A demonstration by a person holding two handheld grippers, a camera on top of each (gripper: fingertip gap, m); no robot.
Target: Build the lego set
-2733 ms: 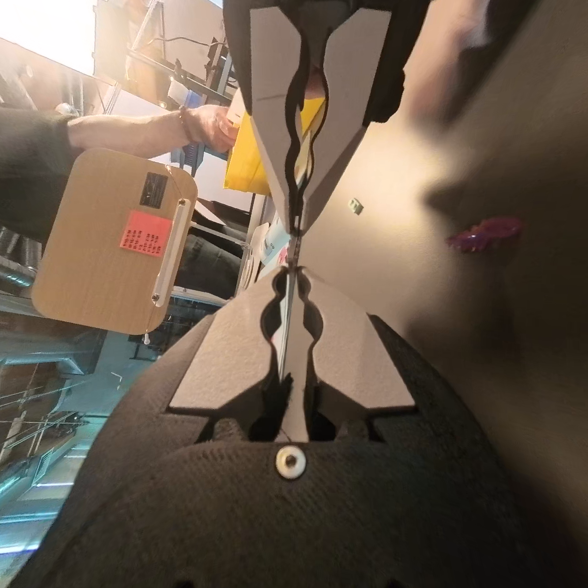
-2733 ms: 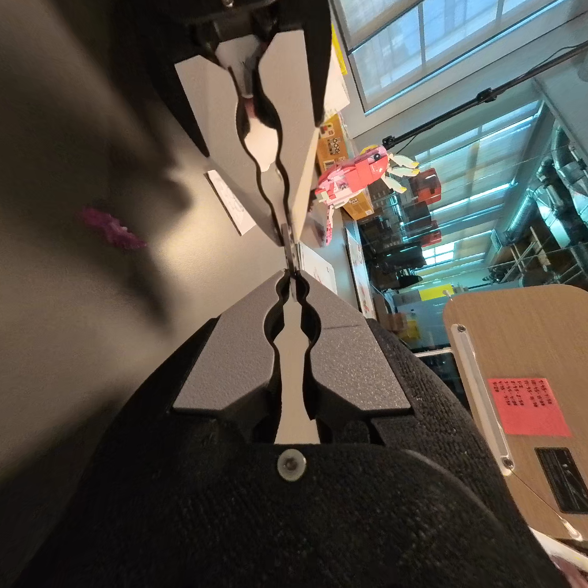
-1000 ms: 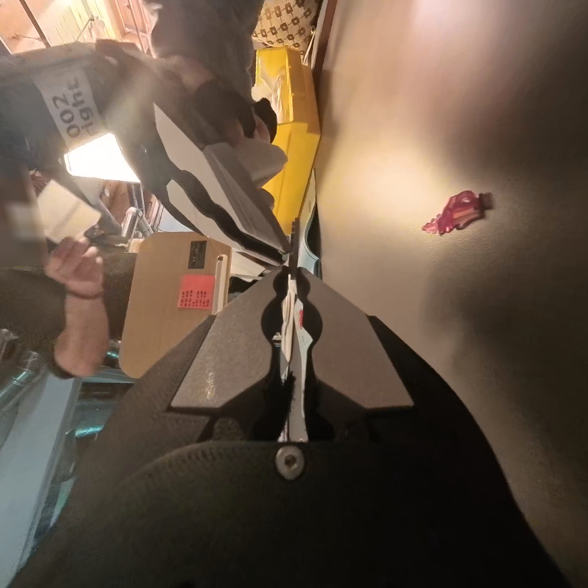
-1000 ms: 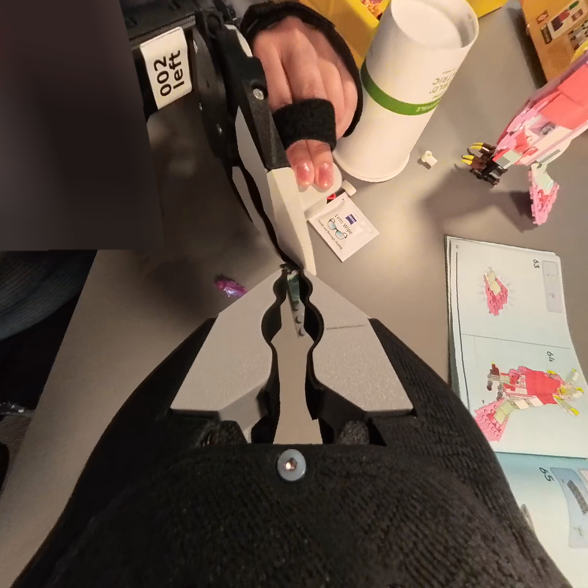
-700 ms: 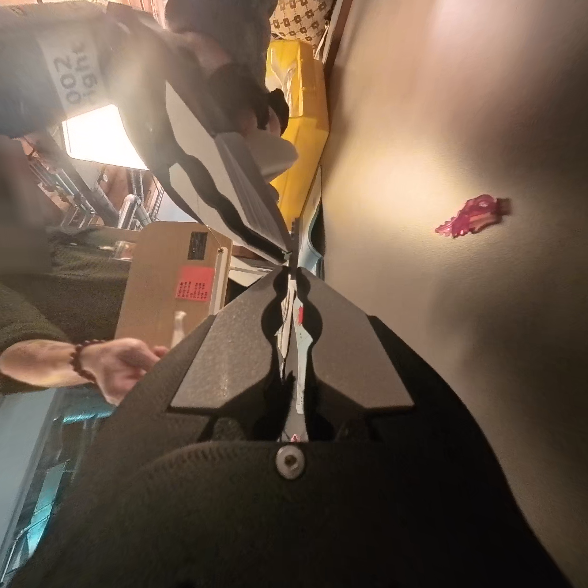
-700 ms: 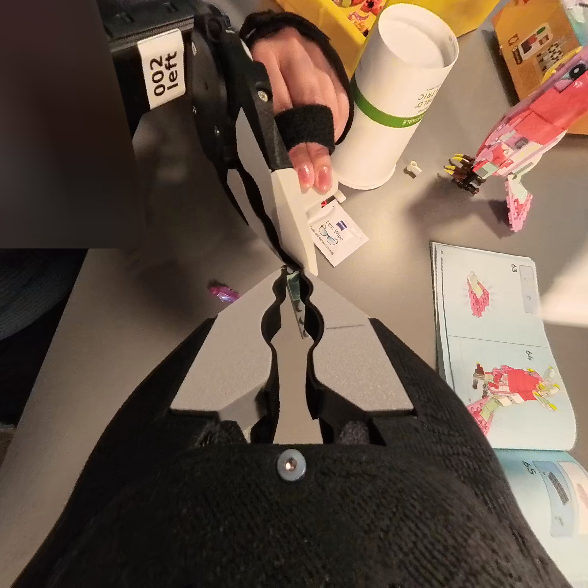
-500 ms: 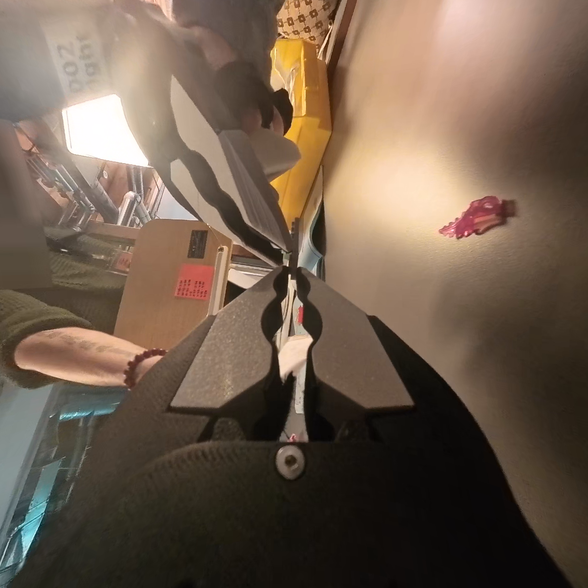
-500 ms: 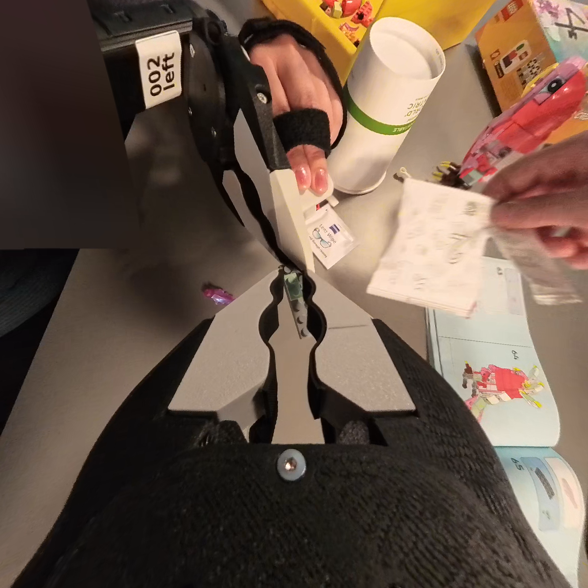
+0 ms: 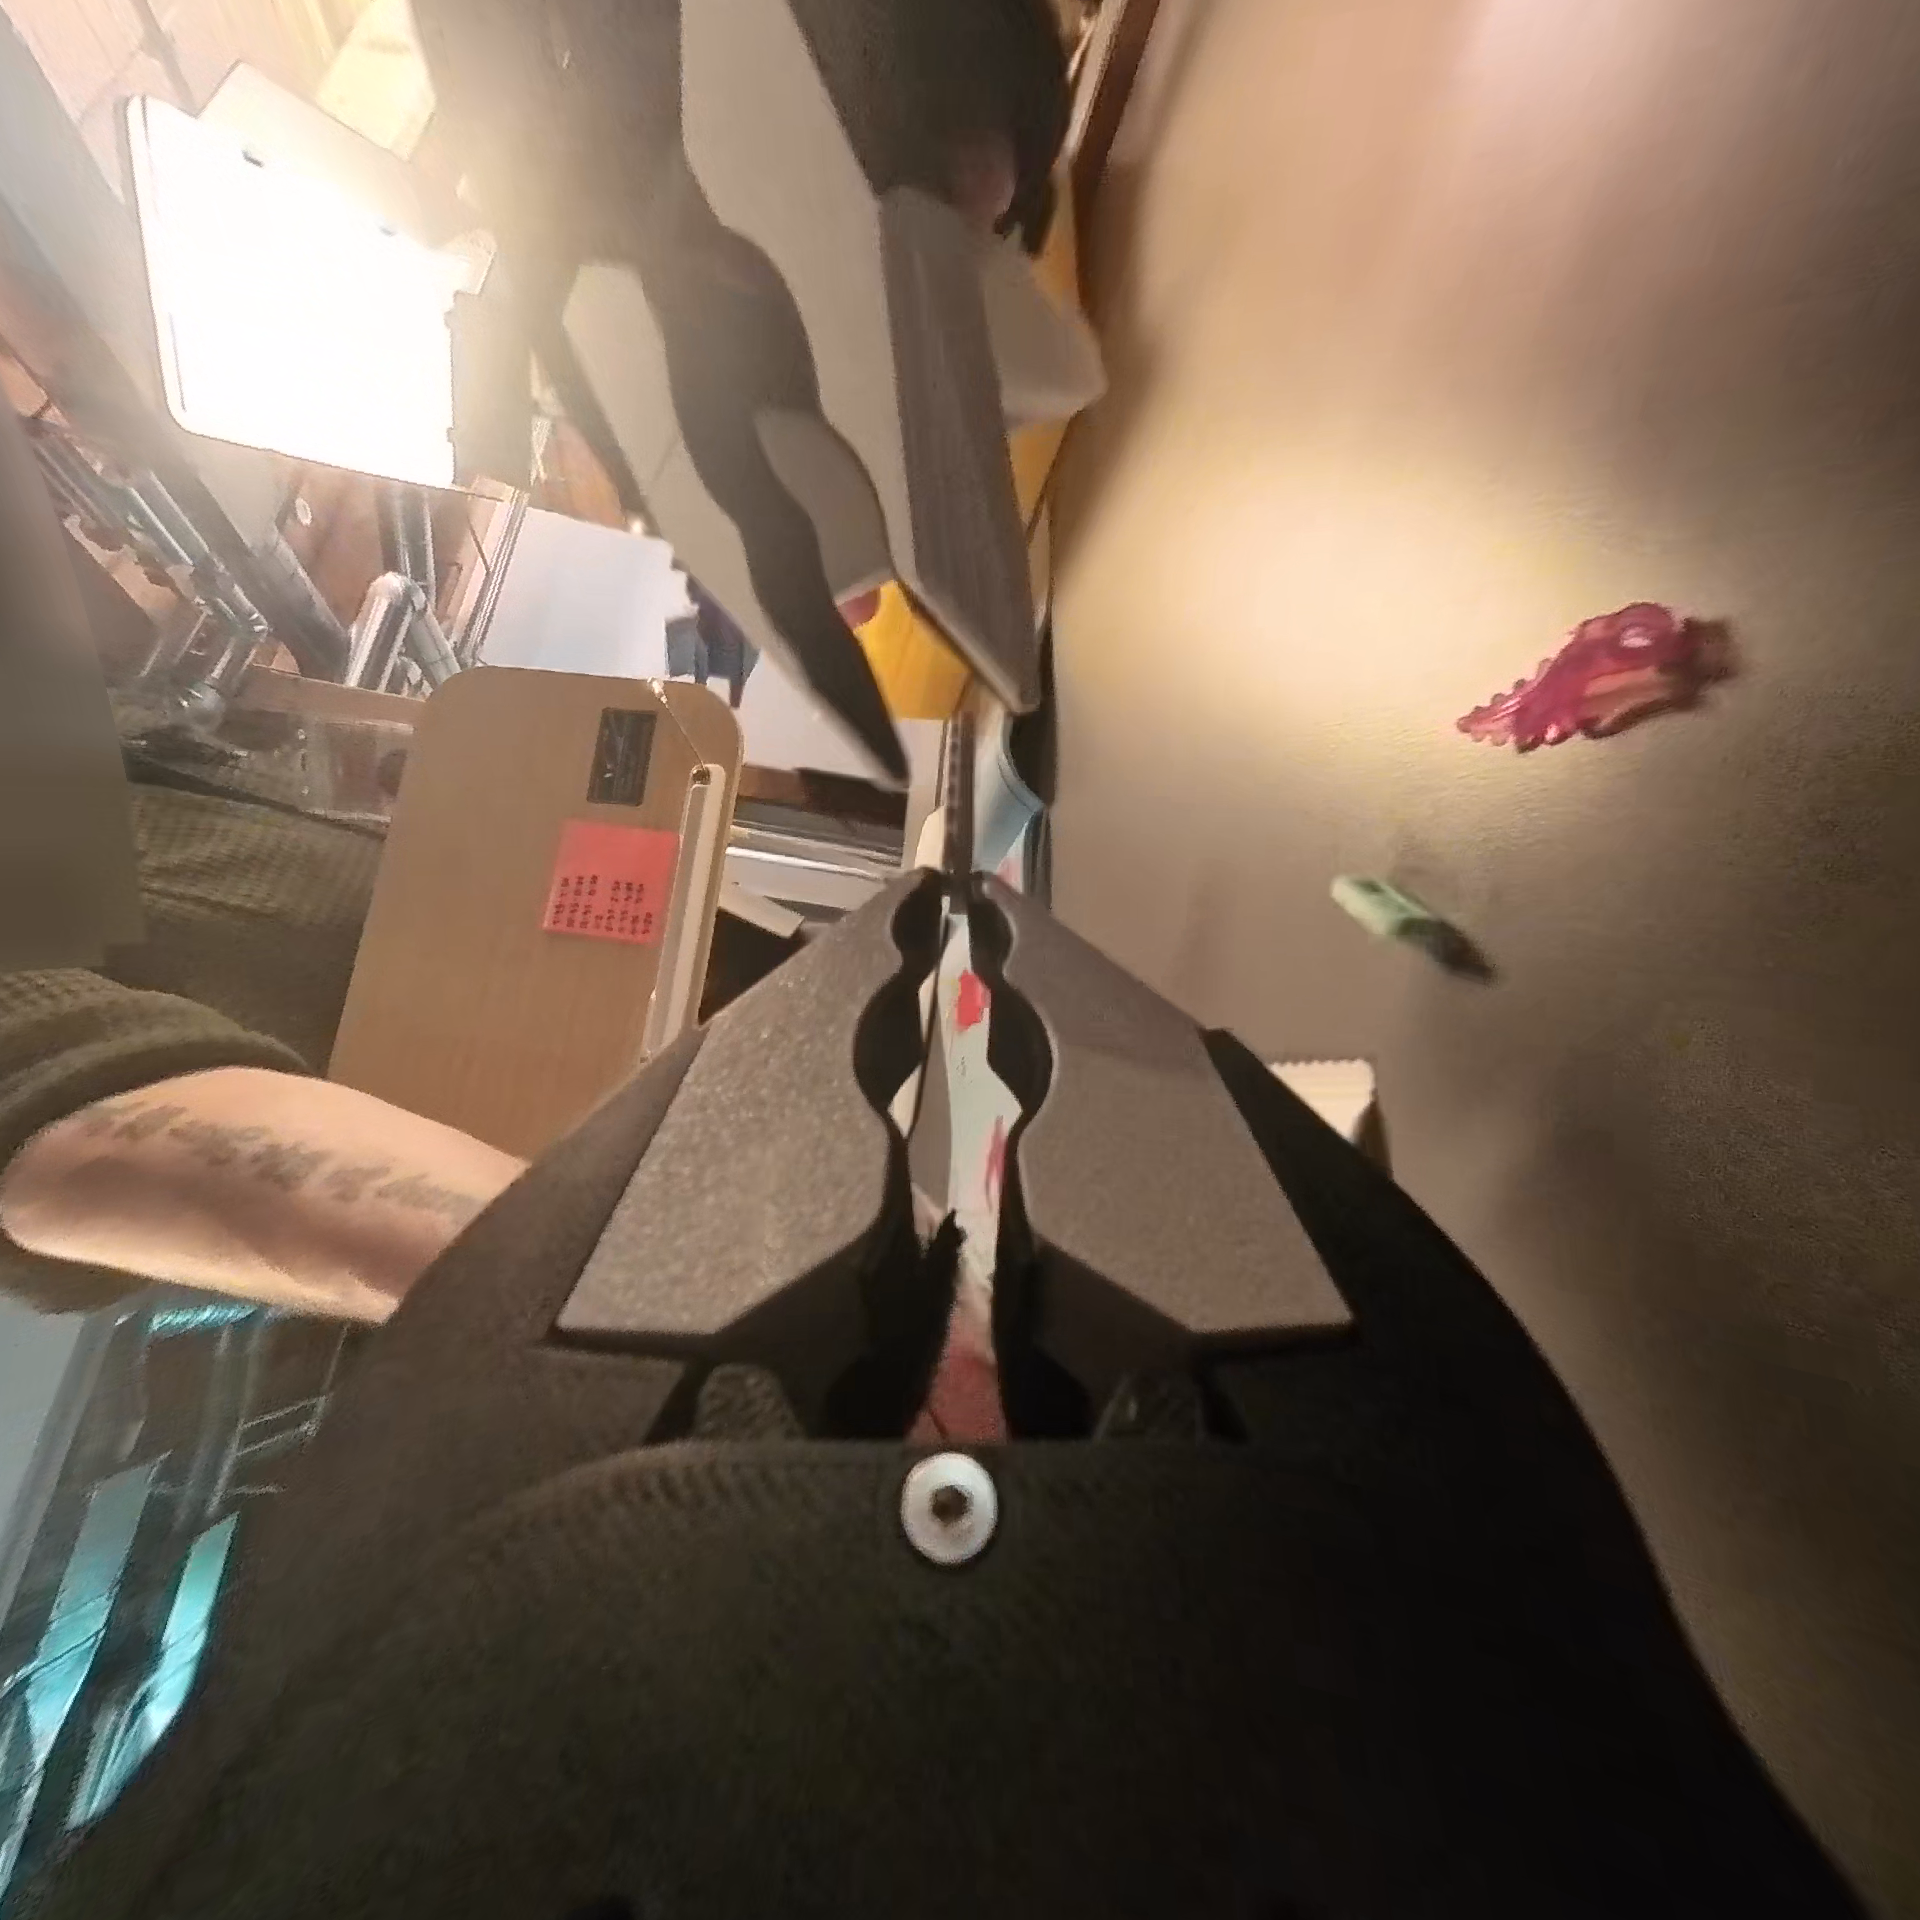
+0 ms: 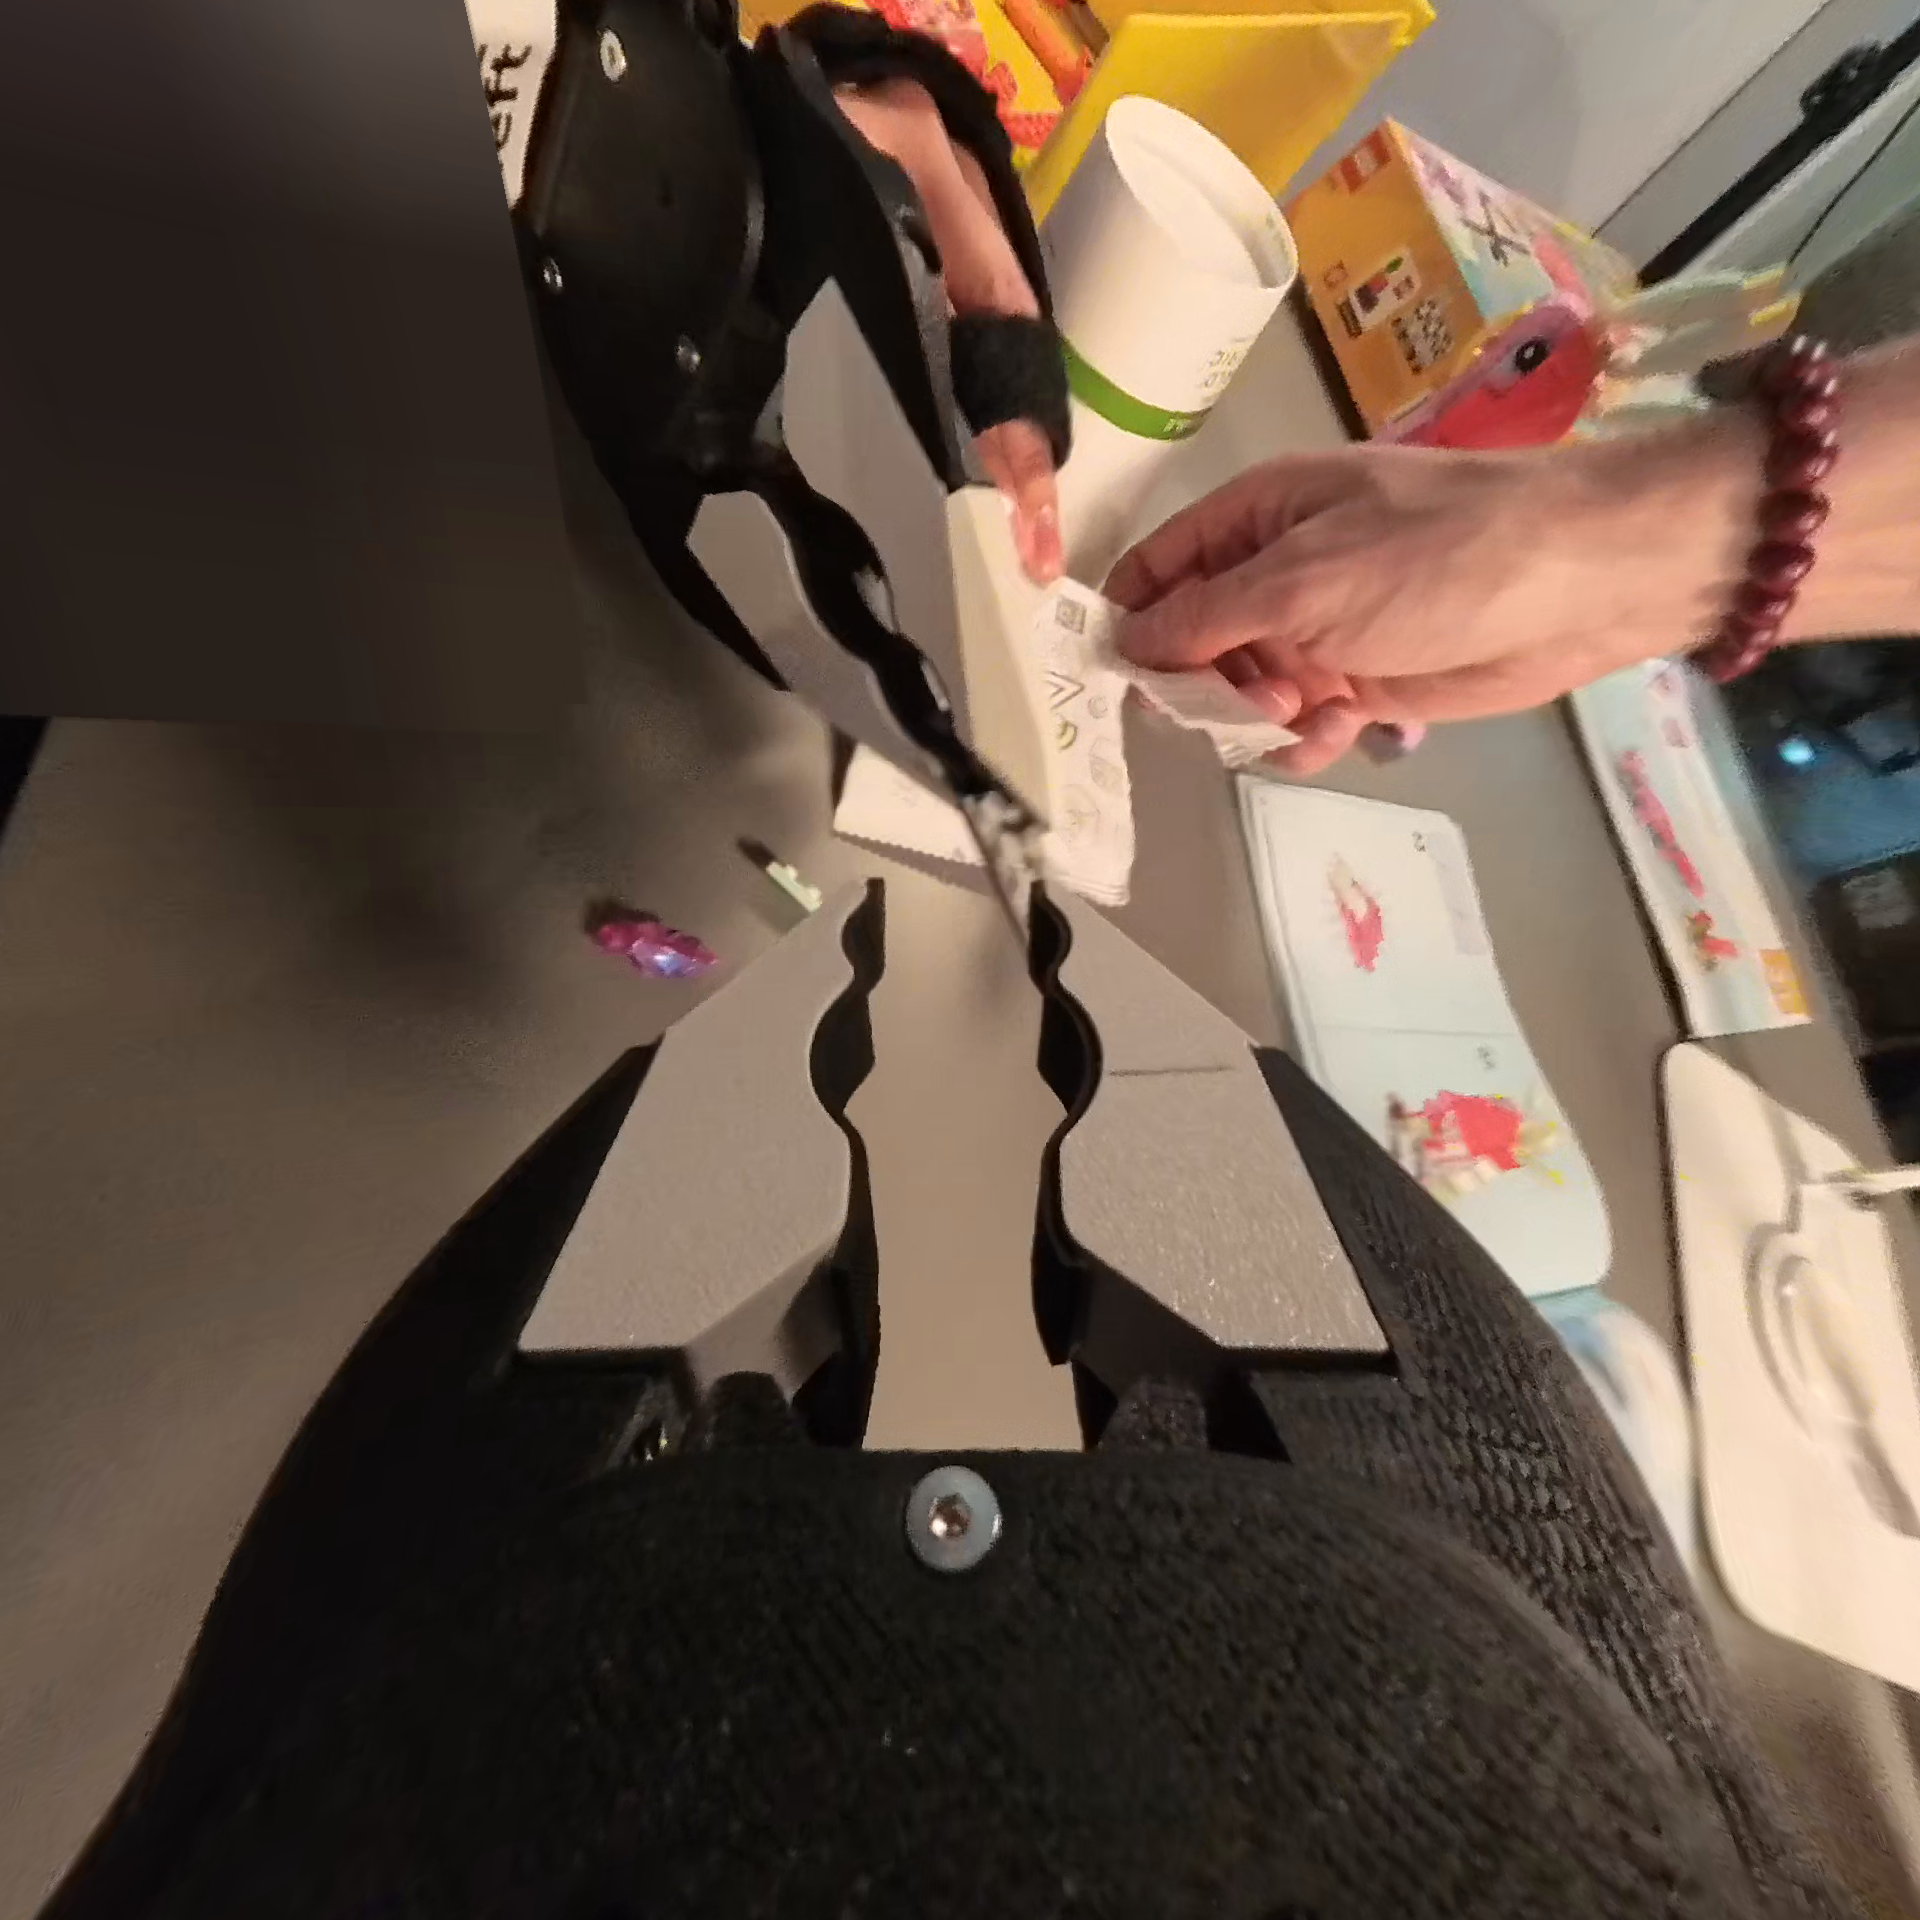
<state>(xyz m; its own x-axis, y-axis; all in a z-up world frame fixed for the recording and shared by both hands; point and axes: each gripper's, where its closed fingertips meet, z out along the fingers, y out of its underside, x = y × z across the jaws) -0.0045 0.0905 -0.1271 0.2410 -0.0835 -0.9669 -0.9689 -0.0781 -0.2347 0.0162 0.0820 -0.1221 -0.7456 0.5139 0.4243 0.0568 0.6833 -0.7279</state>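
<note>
Thin dark studded plate (image 9: 961, 790): seen edge-on, clamped at the fingertips of the left gripper (image 9: 961, 881), whose jaws stood pressed together on it. Most of the plate stuck out beyond the tips. In the right wrist view its free end lay against the inner edge of the right gripper's right-hand finger (image 10: 1049, 935).

Right gripper (image 10: 951, 899): jaws wide apart, nothing between them, only bare grey table (image 10: 260, 1039) showing through the gap.

Small grey-green piece (image 10: 784, 883): lay loose on the table just left of the right gripper's left fingertip, apart from both grippers.

Magenta translucent piece (image 10: 649, 951): on the table, farther left, near the grey-green piece.

Another person's hand (image 10: 1403, 603), bead bracelet at the wrist: reached in from the right, pinching a folded printed sheet (image 10: 1091, 748) close against the left gripper's fingers.

Background, far side: white paper cup (image 10: 1174, 301), yellow box (image 10: 1247, 62). Near right: open instruction booklet (image 10: 1382, 987).

Change against half a second before: the right gripper's jaws, then nearly closed around the grey-green piece, had spread, and that piece had dropped to the table. The hand with the sheet had come in closer to the left gripper. The left gripper's hold on the plate was unchanged.
</note>
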